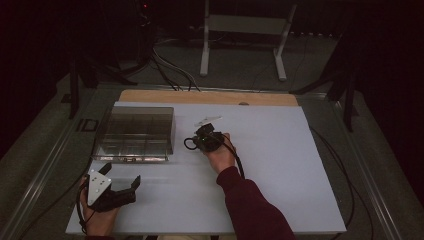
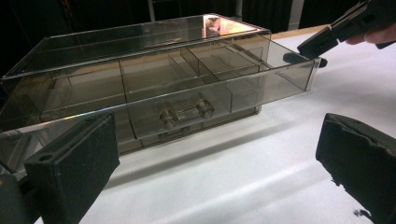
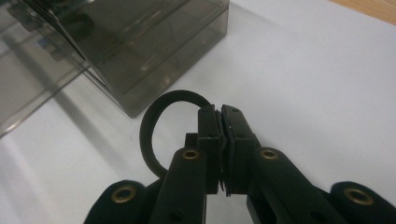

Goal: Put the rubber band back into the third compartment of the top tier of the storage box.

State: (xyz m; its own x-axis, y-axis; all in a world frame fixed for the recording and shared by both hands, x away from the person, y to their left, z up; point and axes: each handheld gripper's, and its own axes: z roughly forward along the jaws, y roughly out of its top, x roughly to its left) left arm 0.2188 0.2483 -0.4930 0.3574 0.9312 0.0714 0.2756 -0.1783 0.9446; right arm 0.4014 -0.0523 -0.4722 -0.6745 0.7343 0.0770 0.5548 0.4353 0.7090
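Left gripper [image 1: 121, 186]: near desk edge, resting low, jaws wide apart, nothing between; aimed at box front in left gripper view.
Desk [image 1: 280, 165]: white sheet over wood, bare under both grippers.
Right gripper [image 3: 221, 122]: jaws pressed together on a black ring; raised above the sheet, just right of the box in high view [image 1: 200, 137].
Ring [image 3: 152, 128]: thin black loop, pinched at one point of its rim, the rest hanging free to the left of the jaws; right gripper view gives the full curve, high view only a small dark loop [image 1: 189, 144] beside the box corner.
Box [image 2: 154, 79]: smoky clear plastic, lid on top, drawer pulled partly out toward the left gripper; left gripper view gives dividers and a two-knob handle [image 2: 187, 113], high view only a compartment grid [image 1: 135, 132].
Right gripper tip seen from left [image 2: 322, 42]: over the drawer's far right corner.
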